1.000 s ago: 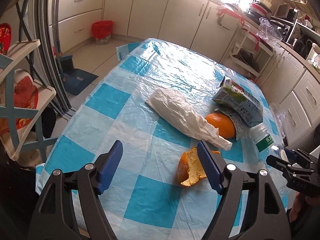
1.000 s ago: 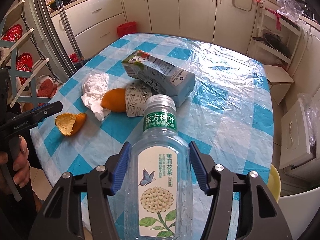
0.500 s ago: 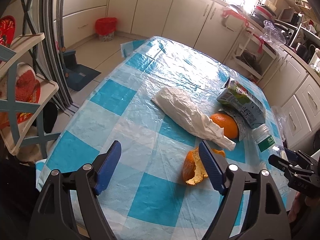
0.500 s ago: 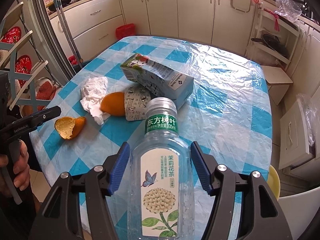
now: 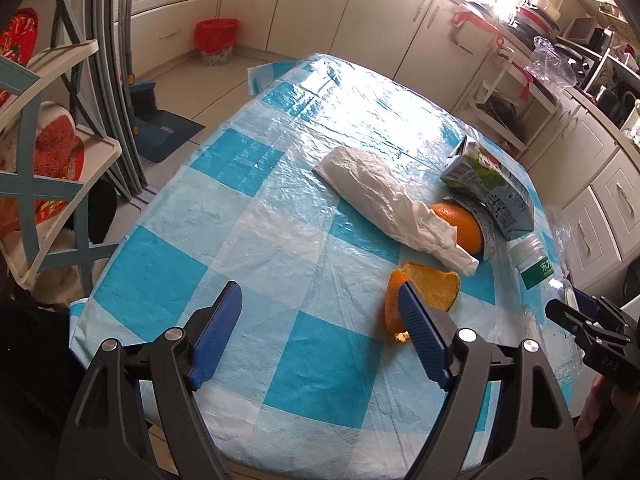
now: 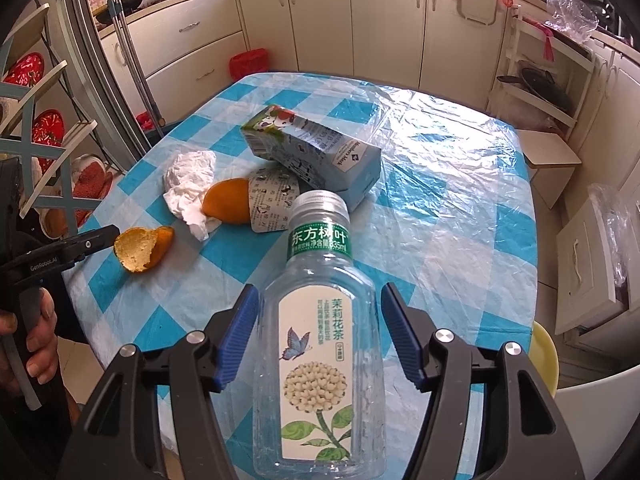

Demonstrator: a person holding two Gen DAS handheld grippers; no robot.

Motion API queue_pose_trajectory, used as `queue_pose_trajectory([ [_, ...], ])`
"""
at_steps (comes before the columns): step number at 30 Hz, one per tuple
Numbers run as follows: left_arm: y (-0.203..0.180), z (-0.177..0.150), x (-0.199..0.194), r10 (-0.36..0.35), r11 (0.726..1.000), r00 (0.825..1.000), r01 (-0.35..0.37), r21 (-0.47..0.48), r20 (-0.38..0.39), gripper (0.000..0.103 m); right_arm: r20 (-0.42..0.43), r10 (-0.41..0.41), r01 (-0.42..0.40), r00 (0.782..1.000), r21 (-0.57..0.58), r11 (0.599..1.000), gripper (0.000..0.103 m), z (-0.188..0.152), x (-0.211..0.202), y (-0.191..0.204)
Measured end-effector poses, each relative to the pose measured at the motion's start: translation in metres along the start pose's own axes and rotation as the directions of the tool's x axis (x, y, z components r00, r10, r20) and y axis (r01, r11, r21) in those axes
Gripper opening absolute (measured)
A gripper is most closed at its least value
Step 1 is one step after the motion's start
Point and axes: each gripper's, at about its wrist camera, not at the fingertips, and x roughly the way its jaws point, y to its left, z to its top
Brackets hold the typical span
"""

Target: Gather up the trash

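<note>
An empty clear tea bottle (image 6: 320, 340) with a green label lies on the checked tablecloth between the jaws of my right gripper (image 6: 318, 308). The jaws are opening, and a thin gap shows at each pad. Beyond it lie a milk carton (image 6: 320, 152), a printed foil cup (image 6: 272, 200), an orange piece (image 6: 228, 200), a crumpled white tissue (image 6: 188, 188) and an orange peel (image 6: 144, 250). My left gripper (image 5: 320, 320) hangs open and empty over the table's near edge. The orange peel (image 5: 432, 284) lies just behind its right finger.
The table (image 5: 248, 240) wears a blue-and-white plastic cloth. A red bin (image 5: 216, 36) stands on the floor by the cabinets. A shelf rack (image 5: 48, 160) is close on the left. A yellow rim (image 6: 544, 348) shows beside the table on the right.
The right jaws have drawn slightly away from the bottle's sides. The left gripper has shifted a little, so the peel sits higher behind its right finger.
</note>
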Motion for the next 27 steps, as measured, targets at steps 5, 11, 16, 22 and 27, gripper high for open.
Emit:
queue_pose_trajectory([
  [5,-0.010,-0.002,0.005,0.005,1.000,1.000,-0.004,0.028,-0.007,0.076,0.001,-0.001,0.001,1.000,-0.003,1.000,0.062,-0.001,-0.001,0.000],
  [11,-0.025,-0.005,0.000,-0.009,0.997,1.000,0.007,0.071,0.030,0.076,0.001,-0.002,0.002,1.000,-0.002,1.000,0.062,-0.002,-0.002,-0.001],
  [16,-0.038,-0.010,0.007,-0.052,0.993,0.999,0.053,0.109,-0.005,0.070,-0.007,-0.006,0.006,1.000,-0.004,1.000,0.062,-0.002,0.001,0.000],
  [22,-0.058,-0.017,0.013,-0.059,0.973,0.998,0.064,0.221,-0.030,0.011,-0.013,-0.007,0.007,1.000,-0.016,1.000,0.062,-0.003,0.003,0.003],
  [27,-0.049,-0.011,0.005,-0.072,0.976,0.997,0.074,0.206,-0.017,0.010,-0.001,-0.004,0.004,1.000,-0.007,1.000,0.062,-0.002,0.000,0.001],
])
